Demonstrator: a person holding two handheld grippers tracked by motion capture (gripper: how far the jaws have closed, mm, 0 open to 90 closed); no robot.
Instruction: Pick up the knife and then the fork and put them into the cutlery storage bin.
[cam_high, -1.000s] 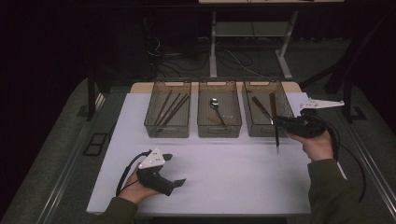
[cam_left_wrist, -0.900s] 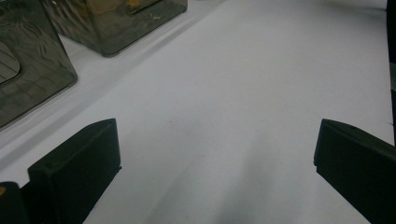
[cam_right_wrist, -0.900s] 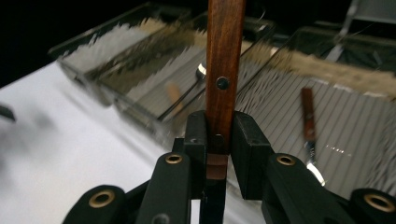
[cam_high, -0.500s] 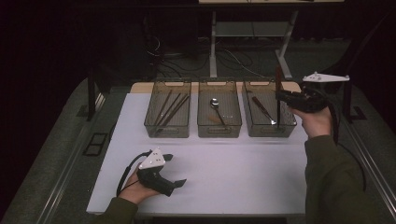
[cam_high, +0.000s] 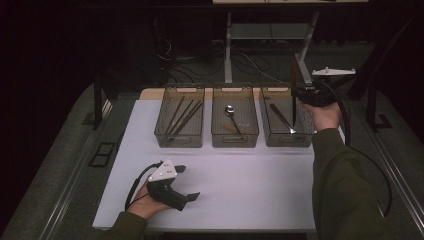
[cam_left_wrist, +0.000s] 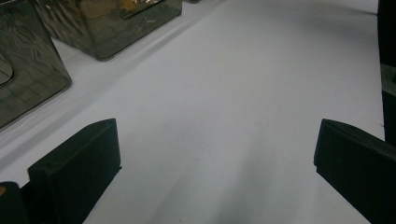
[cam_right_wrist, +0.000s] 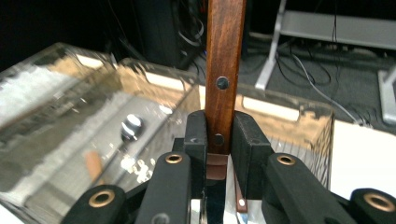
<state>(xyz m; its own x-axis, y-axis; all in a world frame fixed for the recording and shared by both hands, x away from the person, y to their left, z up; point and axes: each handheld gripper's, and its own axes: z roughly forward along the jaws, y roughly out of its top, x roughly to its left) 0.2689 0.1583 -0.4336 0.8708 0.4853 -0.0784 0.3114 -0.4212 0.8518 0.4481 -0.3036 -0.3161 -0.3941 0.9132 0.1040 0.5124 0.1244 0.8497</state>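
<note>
In the high view, the right gripper (cam_high: 295, 92) now sits higher and farther back than a second ago, above the far end of the right bin (cam_high: 286, 116), where before it hung low over that bin's near right corner. Its jaws are clamped on the wooden handle of a knife (cam_high: 294, 112), which hangs blade down into the right bin with its bright tip near the bin's front wall; another utensil (cam_high: 280, 114) lies slanted in the same bin. The left gripper (cam_high: 182, 182) has not shifted: it rests on the white mat (cam_high: 250, 175) near the front left, jaws spread wide with nothing between them. The middle bin (cam_high: 235, 116) holds a spoon (cam_high: 231, 116), and the left bin (cam_high: 180, 116) holds dark sticks (cam_high: 181, 116). The three bins stand in a row along the mat's far edge, narrow gaps between them, and the mat in front of them lies bare as far as the left gripper. In the left gripper view, the jaws stand far apart over bare white mat (cam_left_wrist: 233, 93), with a bin wall (cam_left_wrist: 32, 74) at the upper left and the mat's edge at the right. In the right gripper view, the pads pinch the knife's brown riveted handle (cam_right_wrist: 225, 70), which rises upright; the spoon (cam_right_wrist: 128, 128) shows through the clear bin walls at the left.
</note>
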